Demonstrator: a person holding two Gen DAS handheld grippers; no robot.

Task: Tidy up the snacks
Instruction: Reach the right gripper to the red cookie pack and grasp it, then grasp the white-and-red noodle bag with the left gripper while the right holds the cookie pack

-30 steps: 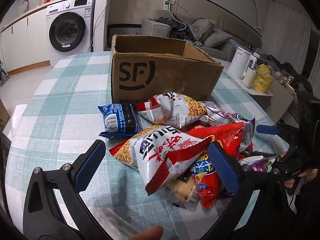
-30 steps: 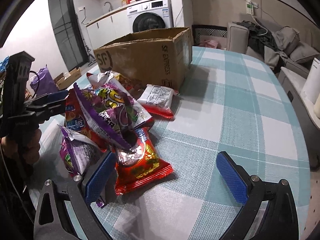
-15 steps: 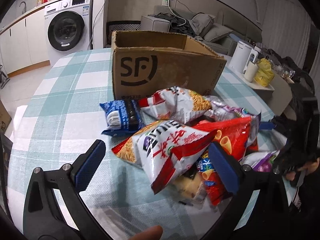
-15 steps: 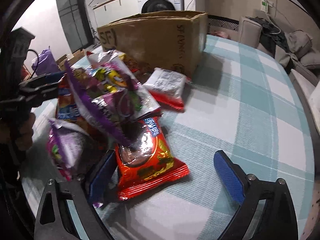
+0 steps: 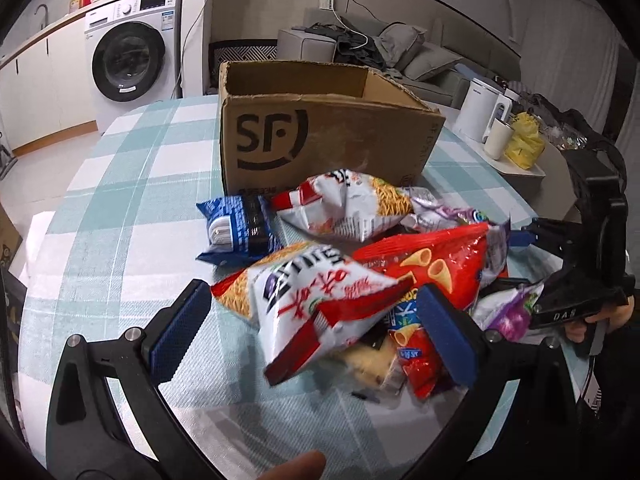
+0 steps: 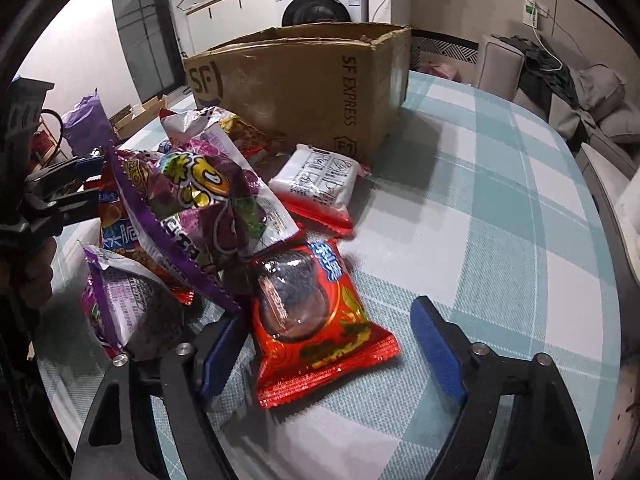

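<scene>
Snack bags lie heaped on the checked tablecloth in front of an open cardboard box [image 5: 328, 136]. My left gripper [image 5: 312, 336] is open, and a red-and-white noodle bag [image 5: 320, 300] lies between its blue pads without being pressed. A blue cookie pack [image 5: 236, 232] and a red cone-snack bag [image 5: 436, 268] lie beside it. My right gripper [image 6: 330, 354] straddles a red packet [image 6: 316, 320] at the near edge of the heap. Its jaws are closing; the left pad is near the packet's edge and the right pad stands clear of it. A purple bag [image 6: 200, 200] overhangs the packet's top.
A white-and-red packet [image 6: 320, 184] lies by the box's [image 6: 304, 88] corner. Right of the heap the tablecloth [image 6: 500, 208] is bare up to the round edge. A side table with a white kettle [image 5: 476, 108] and a yellow bag stands beyond the box. A washing machine [image 5: 128, 60] is behind.
The right gripper's fingers have drawn closer together around the red packet, and it has edged in toward the heap. The left gripper stays open over the noodle bag.
</scene>
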